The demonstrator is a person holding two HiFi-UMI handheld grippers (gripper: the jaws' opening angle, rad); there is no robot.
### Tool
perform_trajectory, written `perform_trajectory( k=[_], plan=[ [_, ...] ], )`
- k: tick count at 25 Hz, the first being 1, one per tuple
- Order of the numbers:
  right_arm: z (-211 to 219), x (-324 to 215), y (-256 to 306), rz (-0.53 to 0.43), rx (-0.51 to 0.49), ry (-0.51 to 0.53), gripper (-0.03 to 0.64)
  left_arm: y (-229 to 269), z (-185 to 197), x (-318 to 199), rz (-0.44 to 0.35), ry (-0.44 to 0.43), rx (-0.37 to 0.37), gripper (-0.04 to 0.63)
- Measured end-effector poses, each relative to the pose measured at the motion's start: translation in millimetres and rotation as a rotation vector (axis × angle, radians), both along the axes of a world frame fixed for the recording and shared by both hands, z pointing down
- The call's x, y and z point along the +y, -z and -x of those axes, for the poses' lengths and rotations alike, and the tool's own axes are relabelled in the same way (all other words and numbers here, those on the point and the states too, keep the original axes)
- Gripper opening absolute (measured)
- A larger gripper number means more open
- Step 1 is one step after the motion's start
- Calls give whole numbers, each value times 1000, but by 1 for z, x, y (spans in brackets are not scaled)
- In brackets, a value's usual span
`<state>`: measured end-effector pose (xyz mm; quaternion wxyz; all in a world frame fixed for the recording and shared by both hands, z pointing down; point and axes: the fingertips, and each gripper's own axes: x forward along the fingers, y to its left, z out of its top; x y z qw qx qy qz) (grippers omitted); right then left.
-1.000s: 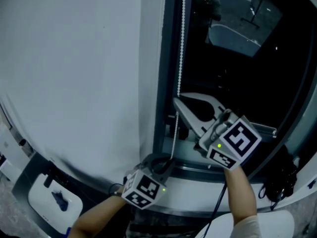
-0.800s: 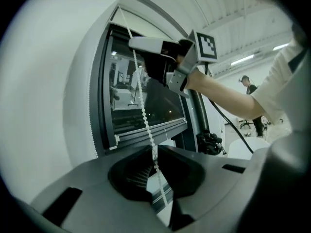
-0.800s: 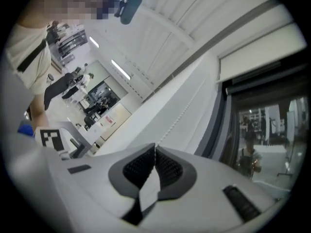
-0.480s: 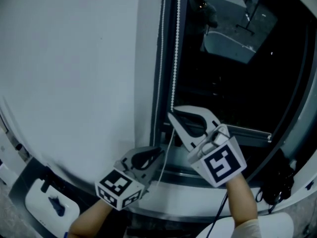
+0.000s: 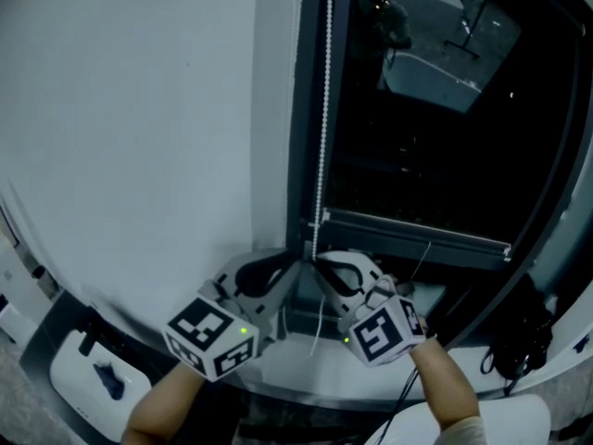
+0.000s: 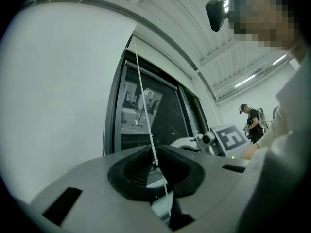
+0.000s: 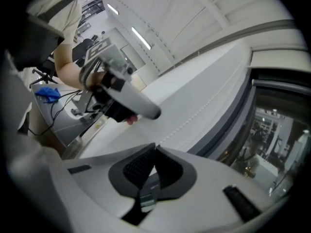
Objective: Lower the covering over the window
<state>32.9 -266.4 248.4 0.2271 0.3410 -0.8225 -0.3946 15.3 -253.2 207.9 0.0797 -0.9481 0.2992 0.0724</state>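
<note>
Head view, largest first.

Wall [image 5: 139, 109]: white and bare, takes up 7 to 12 o'clock.

Window [image 5: 445, 156]: dark glass with dim reflections, takes up 12 to 4 o'clock (covering itself not told apart from the dark glass). Dark frame [image 5: 298, 109]: stands upright at 12 o'clock, between wall and glass. Pale horizontal bar [image 5: 417, 235]: crosses the glass low down, towards 4 o'clock.

Left gripper [image 5: 298, 263]: comes in from 7 o'clock with left marker cube [image 5: 211, 336] nearest the camera, tips at the foot of the frame. Narrow: in the left gripper view, ribbed pads [image 6: 141, 166] close on the bead chain [image 5: 323, 109], which runs up out of the tips towards 12 o'clock.

Right gripper [image 5: 320, 261]: comes in from 5 o'clock with right marker cube [image 5: 380, 334] nearest the camera, tips just beside the left gripper's tips at the same spot on the frame. Jaws together, pinching the same chain: in the right gripper view, beads lead away from the tips towards 2 o'clock, along the wall beside the frame.

Bead chain: white and thin, hangs straight down the frame from 12 o'clock to the two sets of tips, just below centre. Slack end [image 5: 319, 327]: dangles beneath the tips towards 6 o'clock.
</note>
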Motion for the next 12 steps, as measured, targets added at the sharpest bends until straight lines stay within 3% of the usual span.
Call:
perform_trajectory(
  k=[3,10,12],
  plan=[
    [1,-1,-43,62,51,-14,9,-1,0,-1,-3,0,-2,26],
    [1,-2,-102,191,62,-21,9,4,-7,-11,-27,30,-24,28],
    [2,0,-110,207,61,-19,9,10,-10,-11,-38,19,-24,85]
  ],
)
